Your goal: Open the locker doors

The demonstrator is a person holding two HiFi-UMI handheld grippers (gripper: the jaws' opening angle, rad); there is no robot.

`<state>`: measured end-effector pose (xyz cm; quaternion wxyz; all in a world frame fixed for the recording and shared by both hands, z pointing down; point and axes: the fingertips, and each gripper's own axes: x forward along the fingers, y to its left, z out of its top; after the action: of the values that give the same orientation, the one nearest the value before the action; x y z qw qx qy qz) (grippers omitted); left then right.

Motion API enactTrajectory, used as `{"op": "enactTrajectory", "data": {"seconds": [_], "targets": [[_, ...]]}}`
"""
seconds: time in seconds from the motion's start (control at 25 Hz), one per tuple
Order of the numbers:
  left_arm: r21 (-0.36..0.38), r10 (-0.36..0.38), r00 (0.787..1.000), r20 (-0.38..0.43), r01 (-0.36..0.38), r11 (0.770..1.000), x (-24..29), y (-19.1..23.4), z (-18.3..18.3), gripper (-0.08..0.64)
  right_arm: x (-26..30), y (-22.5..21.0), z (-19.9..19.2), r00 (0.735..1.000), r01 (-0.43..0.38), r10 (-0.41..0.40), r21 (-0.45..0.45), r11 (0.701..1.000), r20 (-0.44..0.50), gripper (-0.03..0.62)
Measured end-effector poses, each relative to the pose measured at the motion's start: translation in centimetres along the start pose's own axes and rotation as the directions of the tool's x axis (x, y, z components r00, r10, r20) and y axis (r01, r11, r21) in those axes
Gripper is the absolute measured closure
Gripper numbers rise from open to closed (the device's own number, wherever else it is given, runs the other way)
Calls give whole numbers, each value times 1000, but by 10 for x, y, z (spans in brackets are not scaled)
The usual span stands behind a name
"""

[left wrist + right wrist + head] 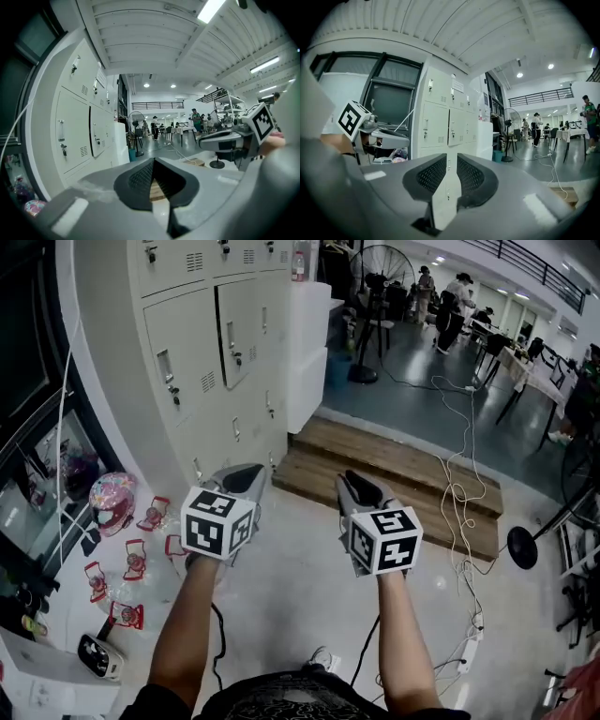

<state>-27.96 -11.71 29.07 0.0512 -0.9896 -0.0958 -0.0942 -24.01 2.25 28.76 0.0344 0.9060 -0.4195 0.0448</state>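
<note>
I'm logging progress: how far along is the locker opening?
Barely begun. One door looks slightly ajar; the other lockers look shut. The left gripper and right gripper are empty, short of the lockers. All doors remain to open.

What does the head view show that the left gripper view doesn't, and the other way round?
Only the head view shows the person's forearms and the marker cube on the left hand-held gripper. Only the left gripper view shows the ribbed ceiling with its strip lights, and that gripper's pads seen from behind. Both show the grey lockers, the standing fan and the right hand-held gripper.
</note>
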Motion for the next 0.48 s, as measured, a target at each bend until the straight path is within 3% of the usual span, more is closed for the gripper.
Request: {"op": "enactTrajectory", "data": {"seconds": [0.2,0.48], "targets": [[-58,-6,1000,6,6,998,35,-9,14,557,14,-36,2,999,-39,39,-2,999,-18,486],[-55,35,999,-13,-36,998,73,-12,25,556,25,-75,4,996,-87,87,3,996,-3,364]]}}
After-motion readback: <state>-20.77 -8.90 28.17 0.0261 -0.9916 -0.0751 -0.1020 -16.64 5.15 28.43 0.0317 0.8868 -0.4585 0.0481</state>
